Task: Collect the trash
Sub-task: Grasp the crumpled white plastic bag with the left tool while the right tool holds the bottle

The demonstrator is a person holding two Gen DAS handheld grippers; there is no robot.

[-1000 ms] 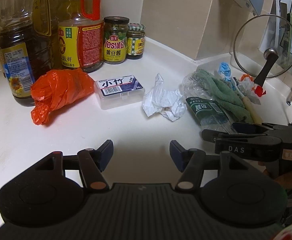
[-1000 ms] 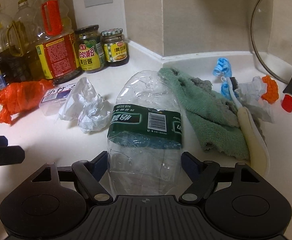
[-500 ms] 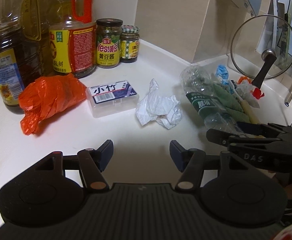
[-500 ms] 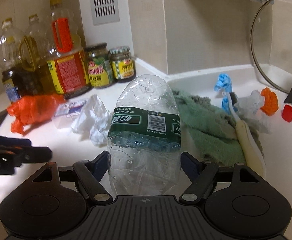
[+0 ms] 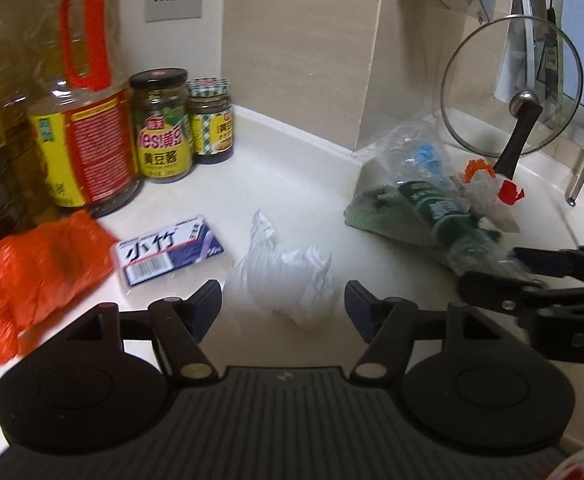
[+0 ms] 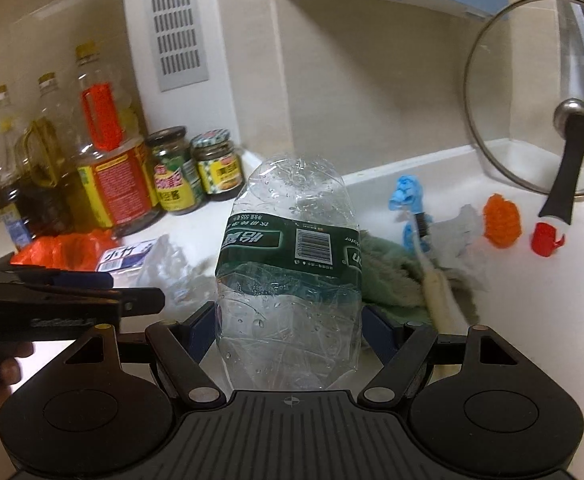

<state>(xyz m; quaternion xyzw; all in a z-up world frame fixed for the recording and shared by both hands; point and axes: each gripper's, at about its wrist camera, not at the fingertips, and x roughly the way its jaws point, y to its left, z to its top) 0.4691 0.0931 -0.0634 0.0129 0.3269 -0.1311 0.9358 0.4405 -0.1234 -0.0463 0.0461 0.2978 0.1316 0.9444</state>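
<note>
A: Where does the crumpled white paper (image 5: 288,280) lie from the left tool (image 5: 283,300)?

B: Dead ahead at twelve o'clock on the white bench (image 5: 292,176), partly between the tips. The jaws stand apart and have just been opening wider; the pads press nothing. The wad has no clear long axis, so the approach is judged straight forward.

A: And the right tool (image 6: 290,328)?

B: It is clamped on the crushed plastic bottle (image 6: 292,264), whose long axis runs away from the camera toward twelve. In the left view it sits at three o'clock, farther from the paper.

A: Anything hidden?

B: The bottle's neck is behind the tool body, and the paper's near edge is blurred. Whether the bottle clears the green cloth (image 6: 391,276) cannot be told.
</note>
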